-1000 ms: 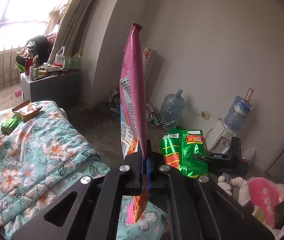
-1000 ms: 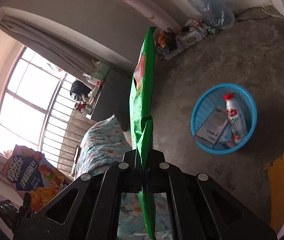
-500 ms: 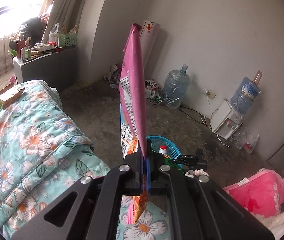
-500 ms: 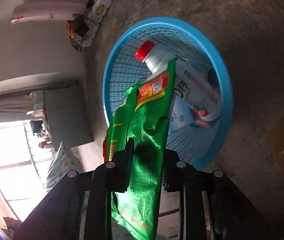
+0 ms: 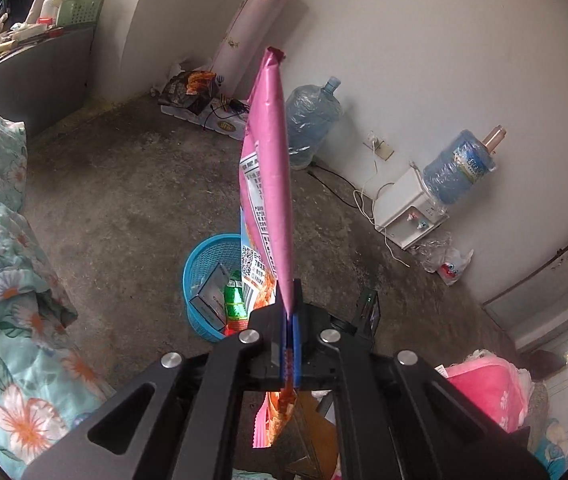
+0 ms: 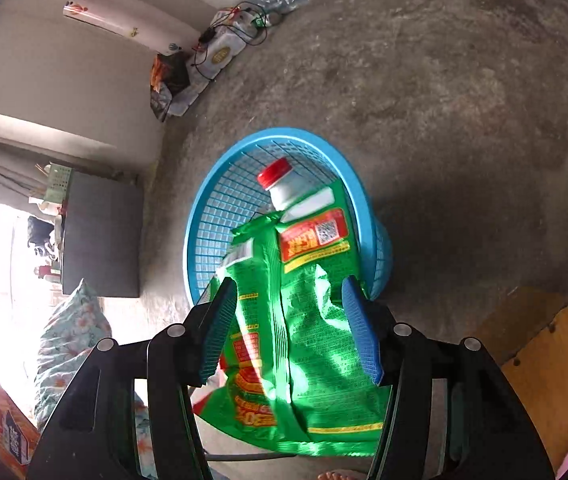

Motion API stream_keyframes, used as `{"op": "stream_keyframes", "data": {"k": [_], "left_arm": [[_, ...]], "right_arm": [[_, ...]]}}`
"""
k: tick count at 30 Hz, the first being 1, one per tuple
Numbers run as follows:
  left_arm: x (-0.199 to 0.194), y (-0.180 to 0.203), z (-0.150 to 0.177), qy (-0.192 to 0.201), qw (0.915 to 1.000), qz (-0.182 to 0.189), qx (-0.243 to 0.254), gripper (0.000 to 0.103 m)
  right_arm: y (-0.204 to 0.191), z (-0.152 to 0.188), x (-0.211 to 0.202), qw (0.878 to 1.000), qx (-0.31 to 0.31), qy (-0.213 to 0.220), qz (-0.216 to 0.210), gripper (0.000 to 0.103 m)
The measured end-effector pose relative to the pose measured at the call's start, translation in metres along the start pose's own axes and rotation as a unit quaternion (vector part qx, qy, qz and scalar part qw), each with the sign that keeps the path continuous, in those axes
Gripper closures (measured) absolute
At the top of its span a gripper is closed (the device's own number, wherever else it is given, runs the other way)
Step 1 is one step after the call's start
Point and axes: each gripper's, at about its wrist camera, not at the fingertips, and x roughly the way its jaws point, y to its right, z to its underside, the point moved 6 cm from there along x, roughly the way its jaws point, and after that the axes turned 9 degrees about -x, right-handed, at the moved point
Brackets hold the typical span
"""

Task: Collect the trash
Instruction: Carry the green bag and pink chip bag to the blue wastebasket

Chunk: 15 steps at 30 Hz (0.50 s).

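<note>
The right gripper (image 6: 290,320) has just spread its jaws, freeing the green bag (image 6: 304,320) over the blue basket (image 6: 219,184) on the floor; the left gripper (image 5: 288,320) remains clamped on the pink bag (image 5: 269,176), probably next to drop

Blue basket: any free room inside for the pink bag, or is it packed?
Free: the mesh floor on the blue basket's window-side half, bordered by its rim and the red-capped bottle. Crowded: the other half, where the bottle lies with the green bag over it, between the right gripper's open jaws. The left gripper holds the pink bag.
</note>
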Motion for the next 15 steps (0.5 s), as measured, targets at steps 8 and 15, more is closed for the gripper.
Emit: {"op": "stream_keyframes", "data": {"k": [8,15], "left_arm": [[0.084,0.006,0.011,-0.091,0.9927,0.015,-0.078,0.102],[0.185,-0.006,0.002,-0.154,0.9632,0.073,-0.208,0.099]], "right_arm": [[0.008,0.001,-0.023,0.996,0.050,0.048,-0.053,0.050],[0.054,-0.002,-0.039,0.984,0.140,0.075,-0.080,0.050]]}}
